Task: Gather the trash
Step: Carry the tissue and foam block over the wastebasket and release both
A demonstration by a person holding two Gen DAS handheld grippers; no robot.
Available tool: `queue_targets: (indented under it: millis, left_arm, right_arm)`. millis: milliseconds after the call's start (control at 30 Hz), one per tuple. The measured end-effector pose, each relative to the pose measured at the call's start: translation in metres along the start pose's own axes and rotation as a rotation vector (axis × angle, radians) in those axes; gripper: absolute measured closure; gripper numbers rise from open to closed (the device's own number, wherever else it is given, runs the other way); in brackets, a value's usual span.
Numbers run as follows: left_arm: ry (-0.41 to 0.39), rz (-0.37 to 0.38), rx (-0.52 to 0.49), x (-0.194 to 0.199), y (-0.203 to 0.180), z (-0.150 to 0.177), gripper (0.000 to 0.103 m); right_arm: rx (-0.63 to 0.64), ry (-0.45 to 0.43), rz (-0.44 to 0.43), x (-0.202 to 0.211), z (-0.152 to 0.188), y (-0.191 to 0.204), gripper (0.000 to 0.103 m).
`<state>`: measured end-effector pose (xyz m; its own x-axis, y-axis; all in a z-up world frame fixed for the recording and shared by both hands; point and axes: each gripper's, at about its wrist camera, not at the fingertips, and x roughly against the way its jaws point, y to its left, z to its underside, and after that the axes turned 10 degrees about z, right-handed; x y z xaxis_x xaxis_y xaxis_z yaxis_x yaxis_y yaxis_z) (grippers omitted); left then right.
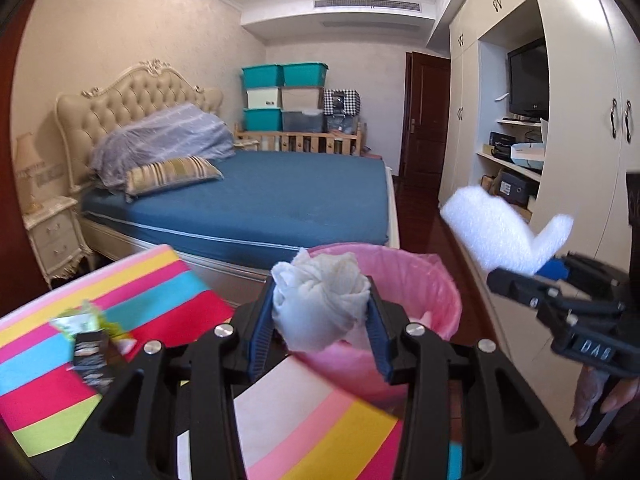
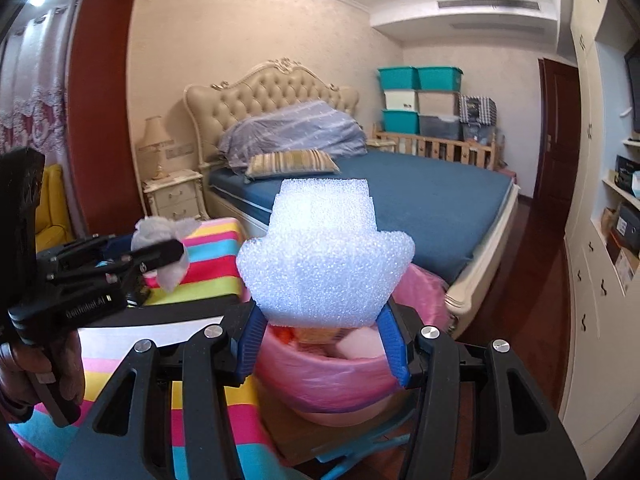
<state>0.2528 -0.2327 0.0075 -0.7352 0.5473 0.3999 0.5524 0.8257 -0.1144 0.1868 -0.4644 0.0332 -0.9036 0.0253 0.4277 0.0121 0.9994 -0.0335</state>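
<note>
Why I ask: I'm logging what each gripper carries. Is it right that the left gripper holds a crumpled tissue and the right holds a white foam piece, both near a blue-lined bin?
Not quite: the bin is lined pink, not blue, as the left wrist view shows. The rest stands: the left gripper holds the crumpled tissue, and the right gripper holds the white foam piece.

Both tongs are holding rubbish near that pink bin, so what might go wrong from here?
The foam piece in the right tongs looks wide and light, so it might catch the pink bin rim or drift aside. The crumpled tissue in the left tongs seems near the bin's edge and may drop outside.
</note>
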Motion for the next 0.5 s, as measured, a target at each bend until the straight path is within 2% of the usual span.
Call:
queue_targets:
  millis: [67,200,333,367,433,467,500]
  left_arm:
    - [0.01,0.029,0.009,-0.016,-0.002,-0.005,0.06]
    - [0.033,0.034,0.008,-0.046,-0.004,-0.007,0.06]
    - [0.051,0.059,0.02,-0.067,-0.006,-0.009,0.06]
    - [0.053,0.068,0.027,-0.07,-0.007,-0.01,0.058]
    - [0.063,0.105,0.046,-0.079,-0.006,-0.012,0.043]
    - [0.064,0.115,0.047,-0.084,-0.005,-0.012,0.031]
    - [0.057,0.103,0.043,-0.085,-0.005,-0.011,0.026]
  right_arm:
    - [-0.018,0.022,0.005,-0.017,-0.002,-0.016,0.053]
    - [-0.042,0.057,0.01,-0.043,-0.003,-0.036,0.053]
    - [-0.053,0.073,-0.014,-0.066,-0.008,-0.044,0.053]
    - [-0.055,0.069,-0.025,-0.072,-0.009,-0.045,0.052]
    - [-0.066,0.057,-0.065,-0.082,-0.013,-0.049,0.05]
    - [-0.078,0.046,-0.06,-0.087,-0.015,-0.053,0.04]
    - [-0.084,0.034,-0.049,-0.091,-0.018,-0.055,0.035]
